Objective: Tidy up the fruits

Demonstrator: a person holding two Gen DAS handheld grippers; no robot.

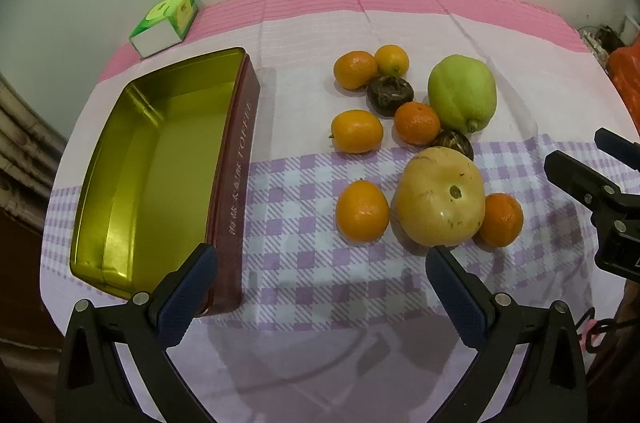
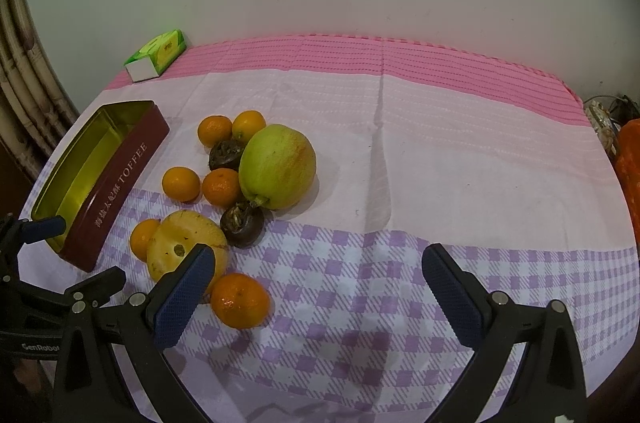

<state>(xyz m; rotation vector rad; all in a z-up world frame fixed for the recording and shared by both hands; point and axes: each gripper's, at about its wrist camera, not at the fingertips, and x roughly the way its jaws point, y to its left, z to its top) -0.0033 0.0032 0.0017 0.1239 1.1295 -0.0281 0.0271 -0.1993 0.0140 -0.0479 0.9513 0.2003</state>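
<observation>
Lettering on maroon tin (image 2: pixel 120 183) reads "TOFFEE" beside Chinese characters

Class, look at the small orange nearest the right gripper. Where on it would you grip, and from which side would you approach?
Grip the nearest orange across its widest middle, coming down from above with the right gripper, whose jaws are open. It is round, so any diameter works, but the yellow pear crowds its left-rear, so set the jaws on its free front and back sides.

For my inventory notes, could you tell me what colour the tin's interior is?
Shiny gold inside the tin, clearest in the left wrist view.
</observation>
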